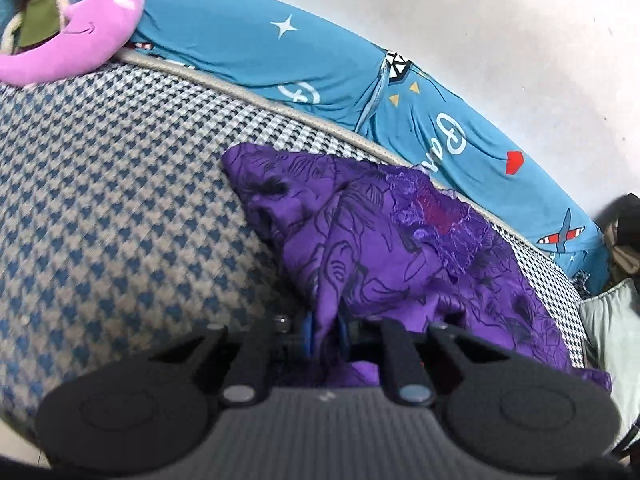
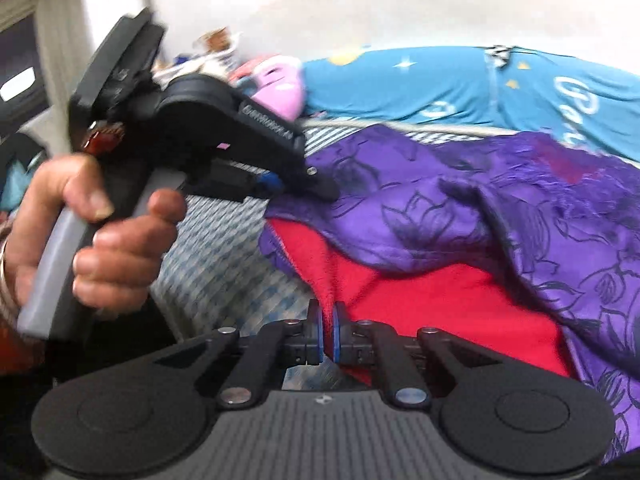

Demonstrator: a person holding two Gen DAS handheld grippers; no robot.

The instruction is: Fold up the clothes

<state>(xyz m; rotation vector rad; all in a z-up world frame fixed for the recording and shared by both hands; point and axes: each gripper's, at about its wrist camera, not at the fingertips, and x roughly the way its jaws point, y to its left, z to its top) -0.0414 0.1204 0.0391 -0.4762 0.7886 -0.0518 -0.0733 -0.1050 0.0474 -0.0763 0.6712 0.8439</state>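
A: Where do we stand with the purple garment [image 1: 384,248]?

B: It lies on the bed's houndstooth cover [image 1: 120,184], bunched up against the far edge by the blue printed sheet [image 1: 248,52]. We have two grips on it. Our left gripper [image 1: 325,330] has its jaws closed narrow on a pinch of the purple cloth, which rises straight out from between the blue pads.

A: And the other side?

B: The right gripper [image 2: 327,334] is clamped on the red lining [image 2: 420,300], a ridge of red fabric standing up between its pads. In the right wrist view the hand [image 2: 96,240] holding the left tool sits just to the left, so both grips are near each other along the near hem.

A: So which step would we call this?

B: We judge it the start of a fold: both corners taken, the cloth not yet carried anywhere. The red inside shows where the near part has turned back, and the rest is rumpled.

A: Then what does the next move ask of us?

B: Probably lifting both grips together and keeping them level, so the fabric spreads taut instead of sagging between us, then laying it over flat. The pink plush toy [image 1: 88,28] is well clear.
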